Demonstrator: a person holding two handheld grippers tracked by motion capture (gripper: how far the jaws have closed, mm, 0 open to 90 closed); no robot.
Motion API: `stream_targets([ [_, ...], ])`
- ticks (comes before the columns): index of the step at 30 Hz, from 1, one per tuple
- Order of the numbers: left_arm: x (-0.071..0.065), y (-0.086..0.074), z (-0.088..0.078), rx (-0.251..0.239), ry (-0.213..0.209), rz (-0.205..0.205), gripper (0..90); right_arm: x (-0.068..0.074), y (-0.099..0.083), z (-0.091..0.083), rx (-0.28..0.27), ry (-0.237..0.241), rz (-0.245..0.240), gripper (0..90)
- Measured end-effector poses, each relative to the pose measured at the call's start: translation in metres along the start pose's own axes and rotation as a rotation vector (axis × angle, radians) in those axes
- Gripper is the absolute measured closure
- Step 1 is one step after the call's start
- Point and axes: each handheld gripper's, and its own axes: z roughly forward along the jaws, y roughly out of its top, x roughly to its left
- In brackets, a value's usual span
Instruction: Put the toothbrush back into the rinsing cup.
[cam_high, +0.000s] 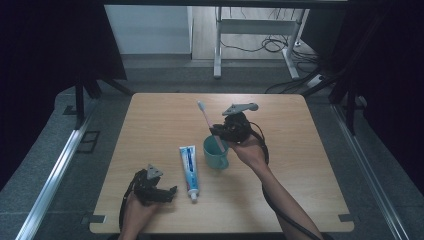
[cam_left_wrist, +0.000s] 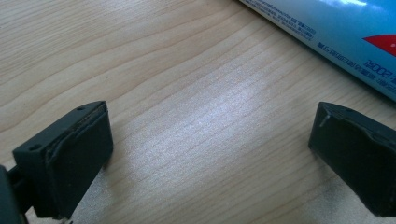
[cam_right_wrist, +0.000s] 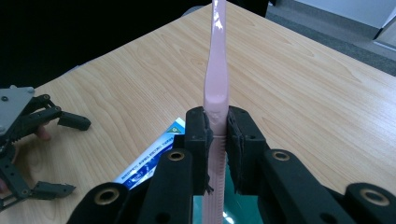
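A person's right hand (cam_high: 250, 150) is holding the right hand-held gripper (cam_high: 218, 131) above the middle of the light wooden tabletop (cam_high: 300, 165). Its two black jaws are clamping the handle of a long, slim pink plastic toothbrush (cam_high: 210, 125), and the right gripper view is showing the pads pressing on both sides of that pink handle (cam_right_wrist: 217, 93). In the high view the toothbrush is standing tilted, its brush head pointing up and toward the far left, while its lower end is sitting inside a round teal mug (cam_high: 216, 153). The mug is standing upright on the tabletop just below the right hand-held gripper; a patch of its teal colour (cam_right_wrist: 233, 205) is showing beneath the jaws in the right gripper view.

A long blue and white toothpaste tube (cam_high: 189, 167) is lying flat just left of the mug, not touching it, with its white cap (cam_high: 193, 196) pointing toward the person.

The left hand-held gripper (cam_high: 170, 192) is resting near the front left edge of the tabletop, held by the left hand (cam_high: 135, 210). Its jaws are standing wide apart with nothing between them, and they are pointing toward the capped end of the tube. In the left gripper view the bare wood (cam_left_wrist: 187, 116) is lying between the two black pads (cam_left_wrist: 74, 158), and the blue side of the tube (cam_left_wrist: 345, 32) is crossing the upper right corner, apart from both pads.
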Motion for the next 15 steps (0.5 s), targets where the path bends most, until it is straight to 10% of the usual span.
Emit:
stream_targets([
  [15, 0.0, 0.0, 0.0, -0.001, -0.001, -0.001, 0.0, -0.002, -0.017, 0.014, 0.007, 0.003, -0.001, 78.9],
])
